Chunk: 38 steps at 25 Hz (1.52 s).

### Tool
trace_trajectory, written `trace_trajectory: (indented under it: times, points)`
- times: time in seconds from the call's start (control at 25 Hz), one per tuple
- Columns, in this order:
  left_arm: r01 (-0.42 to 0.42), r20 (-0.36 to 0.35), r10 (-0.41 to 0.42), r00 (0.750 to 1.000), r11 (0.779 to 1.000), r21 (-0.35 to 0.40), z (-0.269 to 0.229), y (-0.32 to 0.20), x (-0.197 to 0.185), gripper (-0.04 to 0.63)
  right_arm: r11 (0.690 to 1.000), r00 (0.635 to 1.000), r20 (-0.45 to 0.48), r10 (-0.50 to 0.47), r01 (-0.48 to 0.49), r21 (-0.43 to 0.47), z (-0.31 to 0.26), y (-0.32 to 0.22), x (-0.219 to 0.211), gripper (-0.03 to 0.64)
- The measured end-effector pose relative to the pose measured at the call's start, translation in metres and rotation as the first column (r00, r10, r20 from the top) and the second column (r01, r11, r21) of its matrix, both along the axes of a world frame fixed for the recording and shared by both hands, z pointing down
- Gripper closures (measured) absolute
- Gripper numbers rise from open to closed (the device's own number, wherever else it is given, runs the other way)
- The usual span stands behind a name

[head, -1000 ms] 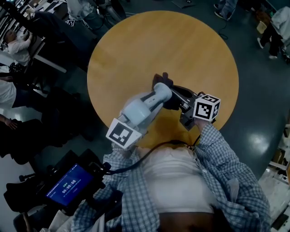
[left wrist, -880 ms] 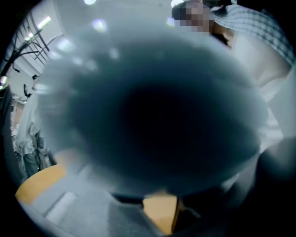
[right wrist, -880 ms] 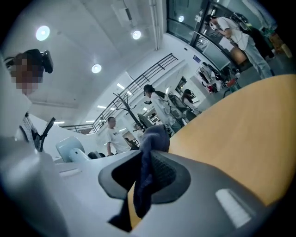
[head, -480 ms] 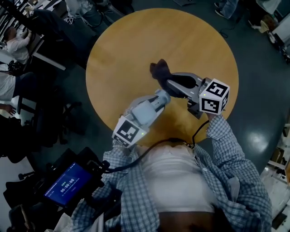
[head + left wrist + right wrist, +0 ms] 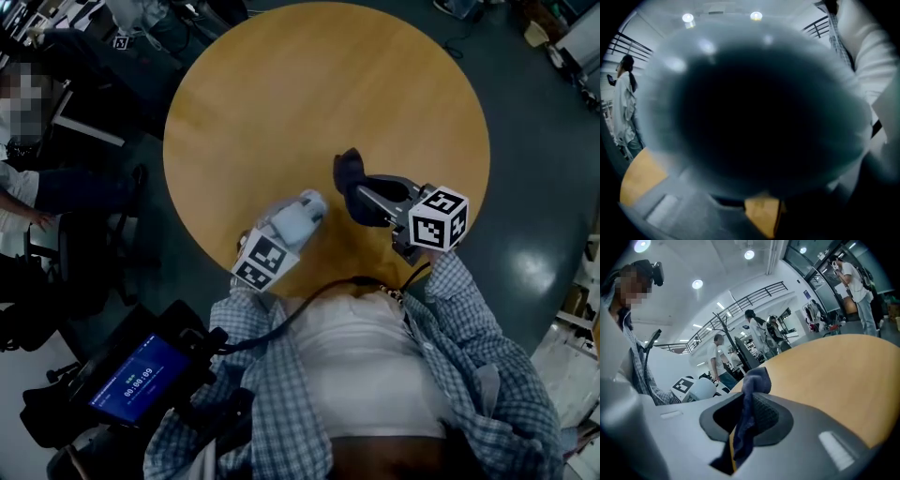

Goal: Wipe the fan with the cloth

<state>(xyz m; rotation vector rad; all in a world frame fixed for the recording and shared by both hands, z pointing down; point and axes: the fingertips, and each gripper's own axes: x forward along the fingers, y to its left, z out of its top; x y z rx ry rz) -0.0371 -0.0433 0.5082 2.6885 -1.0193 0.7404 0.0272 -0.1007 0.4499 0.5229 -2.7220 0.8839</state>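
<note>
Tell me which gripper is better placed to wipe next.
Right. The right gripper is shut on the cloth, which sticks out close beside the fan. The left gripper is occupied holding the fan.

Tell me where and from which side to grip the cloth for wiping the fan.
Pinch the cloth partway along, probably as the right tongs hold it now. It is limp, so a short bunch past the tips can press on the fan, while the rest hangs behind the pads. Come in along the fold, not across it.
</note>
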Motion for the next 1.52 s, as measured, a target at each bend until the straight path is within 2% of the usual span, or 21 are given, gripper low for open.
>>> trace_trajectory:
  times: [0.28,0.48,0.68,0.92,1.16,1.36,1.52]
  points:
    - [-0.012,0.053,0.018,0.998,0.994,-0.107,0.025,0.008,0.008,0.449,0.982,0.999,-0.031,-0.008,0.002,-0.187,0.053,0.032,-0.002,0.560]
    - [-0.043,0.095,0.058,0.994,0.986,-0.160,0.035,0.013,0.019,0.449,0.965,0.985,-0.153,0.074,-0.109,-0.238,0.092,0.032,0.012,0.560]
    - [-0.051,0.102,0.070,0.992,0.983,-0.178,0.037,0.011,0.029,0.449,0.974,0.928,-0.354,0.119,-0.177,-0.138,0.119,0.023,0.037,0.558]
    - [-0.064,0.116,0.085,0.990,0.982,-0.178,0.037,0.007,0.037,0.449,0.989,0.854,-0.509,0.111,-0.146,-0.028,0.133,0.024,0.044,0.555]
    - [-0.058,0.144,0.086,0.986,0.980,-0.189,0.038,0.005,0.035,0.449,0.991,0.809,-0.573,0.128,-0.123,0.049,0.134,0.018,0.047,0.555]
    - [-0.051,0.160,0.081,0.984,0.981,-0.185,0.040,0.005,0.031,0.449,0.978,0.772,-0.603,0.202,-0.188,0.087,0.134,0.006,0.066,0.557]
    - [-0.057,0.170,0.090,0.981,0.980,-0.191,0.039,0.005,0.032,0.448,0.986,0.801,-0.575,0.166,-0.155,0.068,0.127,0.006,0.064,0.555]
